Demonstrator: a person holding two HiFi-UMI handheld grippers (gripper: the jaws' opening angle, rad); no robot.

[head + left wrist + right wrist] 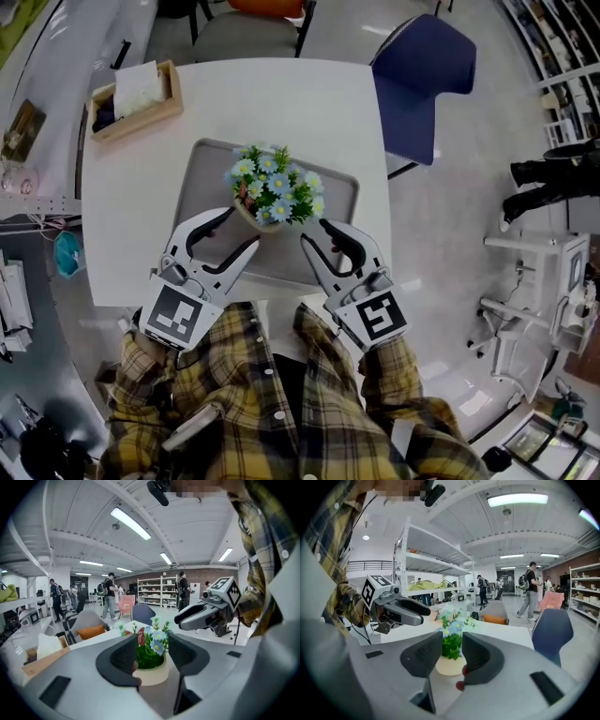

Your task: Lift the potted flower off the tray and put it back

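The potted flower sits over the middle of the grey tray; whether its base touches the tray is unclear. The left gripper at its 7 o'clock and the right gripper at its 5 o'clock both have their jaws partly apart. The cream pot shows just ahead of each gap, unclamped. Bare tray lies at 3 and 9 o'clock. On the white table, a wooden box stands at 10 o'clock, and a blue chair stands off the edge at 2 o'clock.

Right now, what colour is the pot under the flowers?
Cream. The pot shows best in the left gripper view.
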